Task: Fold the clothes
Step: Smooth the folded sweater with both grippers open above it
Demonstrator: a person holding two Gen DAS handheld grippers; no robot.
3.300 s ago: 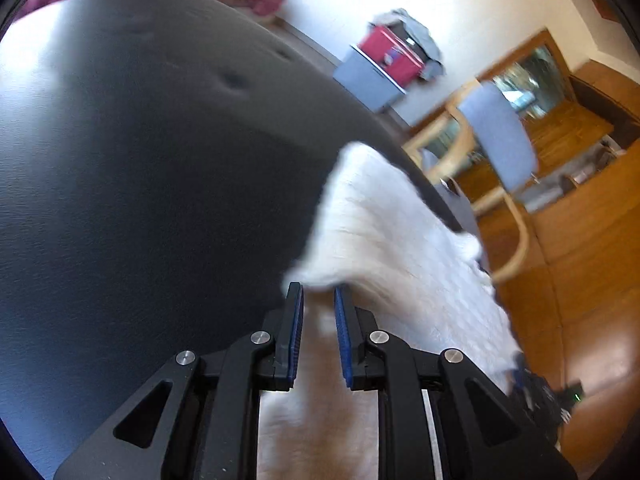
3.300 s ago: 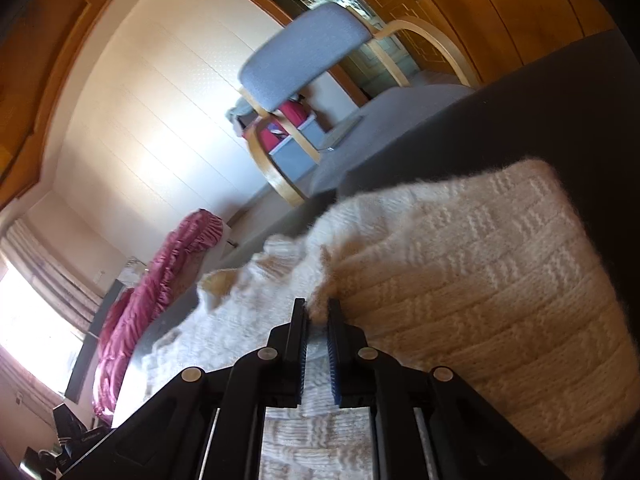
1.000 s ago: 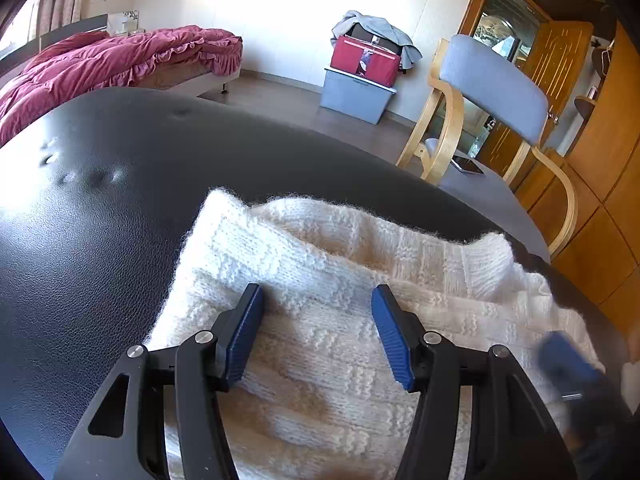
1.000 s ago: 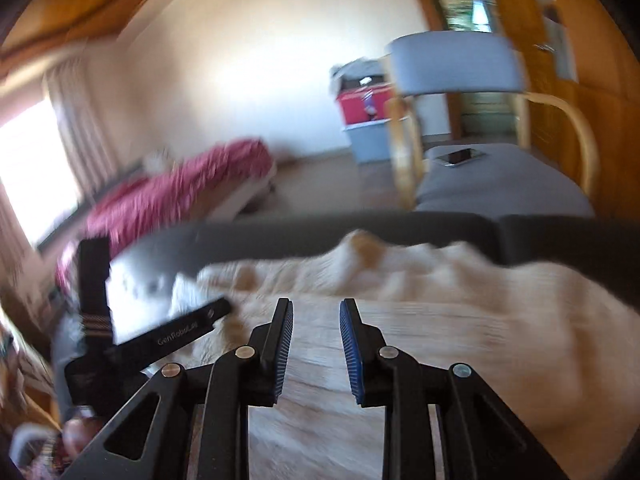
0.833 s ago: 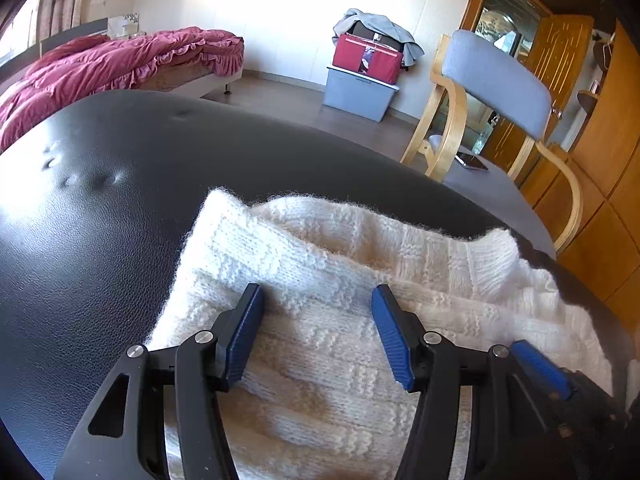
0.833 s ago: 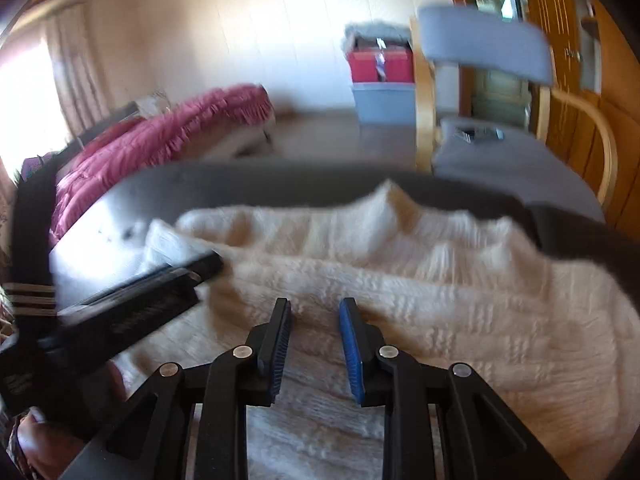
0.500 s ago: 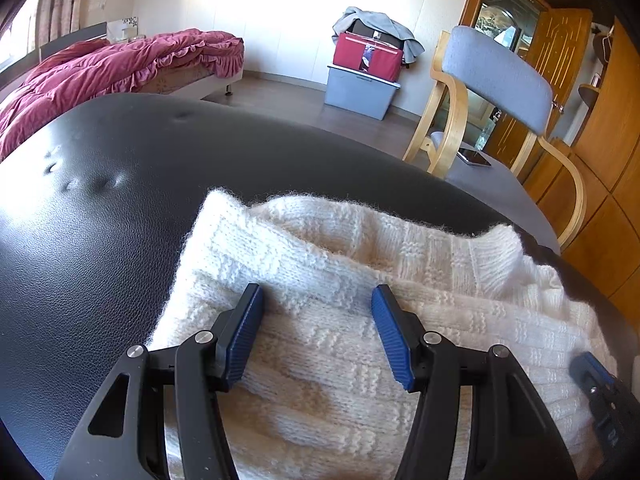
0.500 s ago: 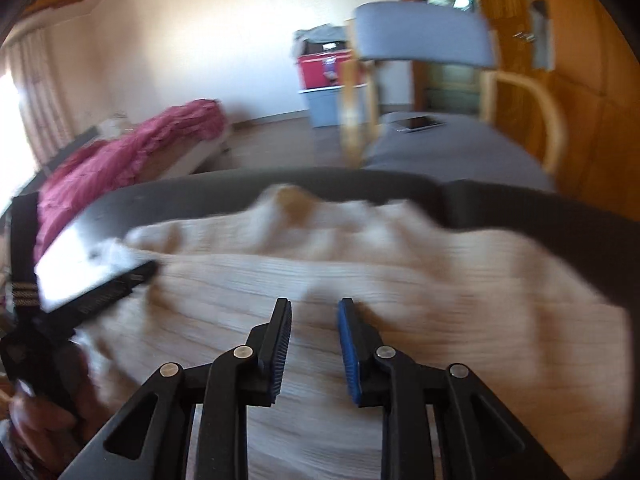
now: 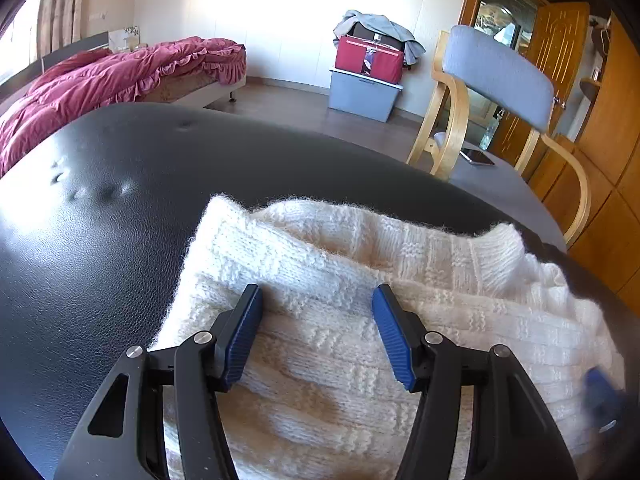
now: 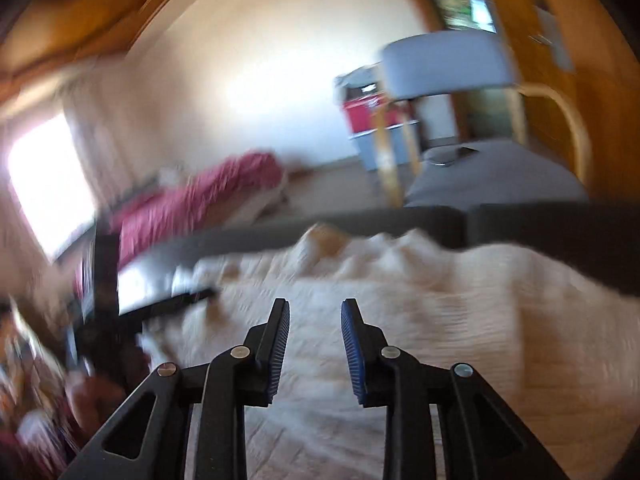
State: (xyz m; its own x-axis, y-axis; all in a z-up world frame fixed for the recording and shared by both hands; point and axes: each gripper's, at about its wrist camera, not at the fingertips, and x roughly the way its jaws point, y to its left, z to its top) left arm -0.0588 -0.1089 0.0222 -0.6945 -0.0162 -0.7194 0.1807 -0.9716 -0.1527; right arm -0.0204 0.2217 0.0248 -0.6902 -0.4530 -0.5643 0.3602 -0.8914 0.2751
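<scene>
Now the sweater (image 9: 320, 280), a cream knit with blocky ribbing, lies folded in layers on the black padded counter (image 9: 120, 208), directly under and ahead of both tools. Its ribbed collar (image 9: 496, 252) sits ahead and to the right of the left hand-held gripper (image 9: 318, 320); a folded corner lies ahead to that tool's left. Bare counter stretches left and ahead of the left tool, up to the far edge. Beyond that edge stand a chair (image 9: 496, 80), a grey bin (image 9: 360, 96) and a bed (image 9: 100, 80).

Jaws of the left hand-held gripper are spread wide, held low over the knit and gripping nothing. Jaws of the right hand-held gripper (image 10: 314, 336) are parted, less widely, above the sweater (image 10: 400, 320) with nothing between them; that view is motion-blurred.
</scene>
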